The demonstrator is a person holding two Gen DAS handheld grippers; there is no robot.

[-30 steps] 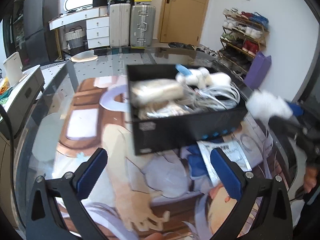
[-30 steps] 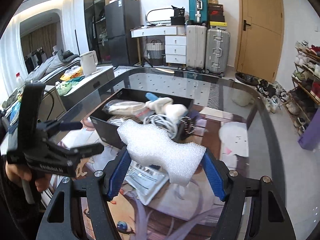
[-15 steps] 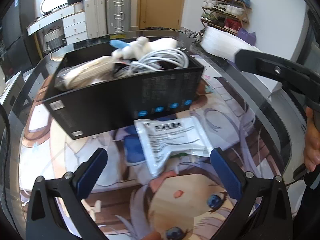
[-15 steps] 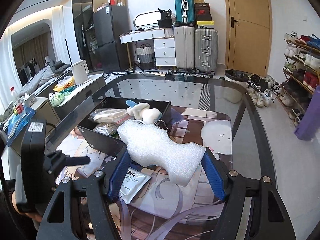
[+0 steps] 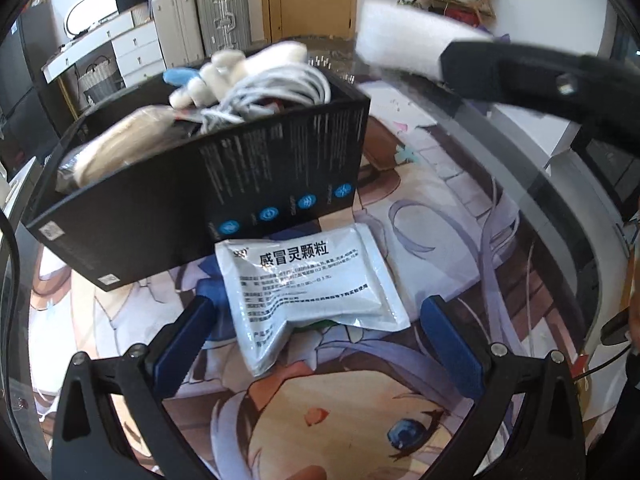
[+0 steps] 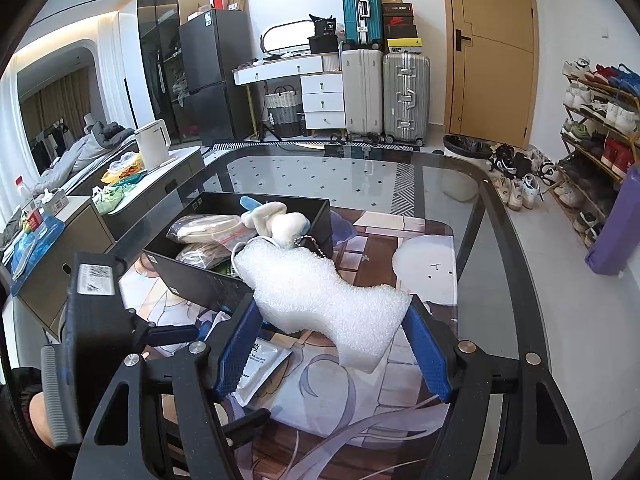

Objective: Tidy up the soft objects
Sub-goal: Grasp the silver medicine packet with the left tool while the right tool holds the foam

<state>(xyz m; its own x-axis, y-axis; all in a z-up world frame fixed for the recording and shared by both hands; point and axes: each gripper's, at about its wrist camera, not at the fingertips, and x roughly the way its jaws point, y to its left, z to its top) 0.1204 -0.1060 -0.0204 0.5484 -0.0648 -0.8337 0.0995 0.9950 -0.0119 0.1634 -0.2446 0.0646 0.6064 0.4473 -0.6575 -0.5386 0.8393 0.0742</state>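
A glass table (image 6: 492,216) carries a printed anime mat (image 5: 420,208) and a matte black cardboard box (image 5: 224,196) heaped with a coiled white cable (image 5: 276,88) and plush toy (image 6: 280,222). The right gripper (image 6: 332,320) pinches a pebbly, wavy white foam block (image 6: 320,292) above the mat, beside the box. The left gripper (image 5: 316,332) gapes wide, straddling a flat white sachet (image 5: 308,284) lying before the box; whether they touch is unclear.

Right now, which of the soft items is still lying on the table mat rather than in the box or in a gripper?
The white medicine sachet with black Chinese print. It lies flat on the mat, in front of the black box. The plush toy is in the box; the right gripper holds the white foam piece.
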